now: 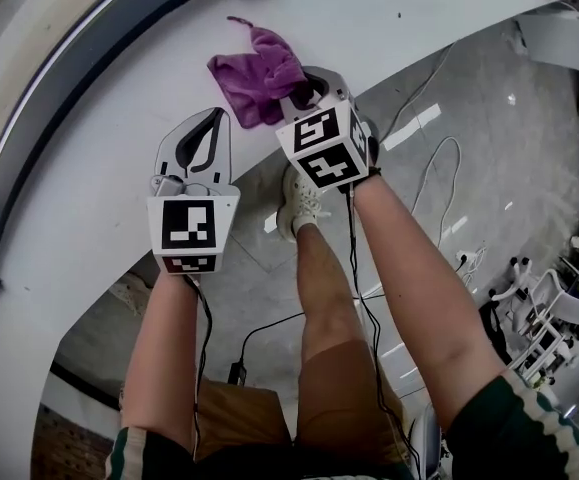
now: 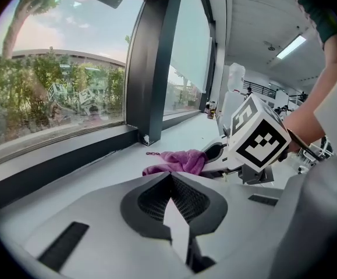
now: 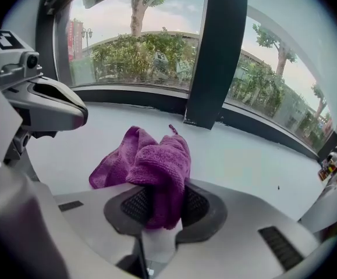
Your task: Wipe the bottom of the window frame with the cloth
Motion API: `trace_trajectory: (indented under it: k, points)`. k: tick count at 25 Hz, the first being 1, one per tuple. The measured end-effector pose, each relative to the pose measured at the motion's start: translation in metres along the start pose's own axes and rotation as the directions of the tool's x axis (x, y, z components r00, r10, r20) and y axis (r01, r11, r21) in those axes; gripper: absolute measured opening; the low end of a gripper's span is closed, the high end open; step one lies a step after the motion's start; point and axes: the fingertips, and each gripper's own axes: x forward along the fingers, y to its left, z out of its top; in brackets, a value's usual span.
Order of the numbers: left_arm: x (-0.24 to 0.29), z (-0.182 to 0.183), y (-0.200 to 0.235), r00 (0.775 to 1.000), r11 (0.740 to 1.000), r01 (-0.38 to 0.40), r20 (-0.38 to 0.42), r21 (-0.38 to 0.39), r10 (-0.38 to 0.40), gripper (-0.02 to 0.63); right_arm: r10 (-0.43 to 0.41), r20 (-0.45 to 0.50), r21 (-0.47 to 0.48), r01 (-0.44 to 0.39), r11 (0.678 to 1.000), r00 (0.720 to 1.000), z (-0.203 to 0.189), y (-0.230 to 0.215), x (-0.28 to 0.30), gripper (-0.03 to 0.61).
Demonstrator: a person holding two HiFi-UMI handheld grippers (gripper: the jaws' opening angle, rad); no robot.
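Window frame [image 2: 57, 154], dark and curved, runs along the far side of a broad white sill [image 1: 409, 8], and from where I stand its bottom rail is open along its whole length, broken only by one dark upright post [image 3: 217, 51] that comes down to the rail. The sill is bare and wide on both sides, and its near edge curves over a grey floor [image 1: 469, 168] with loose cables [image 1: 439, 168] trailing across it. Both ends of the sill run out of sight. The purple cloth [image 1: 259, 78] lies bunched on the sill near that front edge, with a strip of bare white between it and the rail. One fold of it is pinched between the pads of the right gripper [image 3: 163, 208], whose jaws are closed tight on it. From above, those jaws are mostly hidden under the gripper's marker cube [image 1: 326, 146] and the cloth itself. The left gripper [image 2: 170, 182] sits just to the left of the cloth, apart from it, with its jaws brought together at the tips and nothing between them. Both bare forearms reach forward side by side, and both grippers point toward the glass. Whether the left one touches the sill I cannot tell. A knee and a pale shoe [image 1: 299, 203] show below the sill's edge.
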Motion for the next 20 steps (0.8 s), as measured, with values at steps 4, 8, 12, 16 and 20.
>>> trace_trajectory:
  k: [4, 8, 12, 16, 20]
  points:
    - [-0.016, -0.011, 0.012, 1.000, 1.000, -0.021, -0.008, -0.016, 0.021, 0.009, -0.013, -0.002, 0.024, 0.013, 1.000, 1.000, 0.000, 0.007, 0.000, 0.100]
    - [-0.029, -0.021, 0.028, 0.999, 0.999, -0.045, -0.006, -0.022, 0.045, 0.009, -0.032, -0.004, 0.041, 0.032, 0.999, 0.999, 0.000, 0.017, 0.003, 0.100]
    - [-0.042, -0.029, 0.039, 0.998, 0.997, -0.064, -0.004, -0.034, 0.064, 0.009, -0.029, -0.010, -0.023, 0.029, 0.999, 1.000, 0.004, 0.038, 0.004, 0.100]
    - [-0.059, -0.038, 0.048, 0.997, 0.997, -0.073, -0.001, -0.031, 0.073, 0.009, -0.016, -0.015, -0.050, 0.015, 0.999, 1.000, 0.008, 0.066, 0.006, 0.100]
    - [-0.073, -0.043, 0.059, 0.996, 0.995, -0.090, -0.003, -0.038, 0.090, 0.009, 0.000, -0.018, -0.059, -0.001, 0.998, 1.000, 0.012, 0.086, 0.005, 0.100]
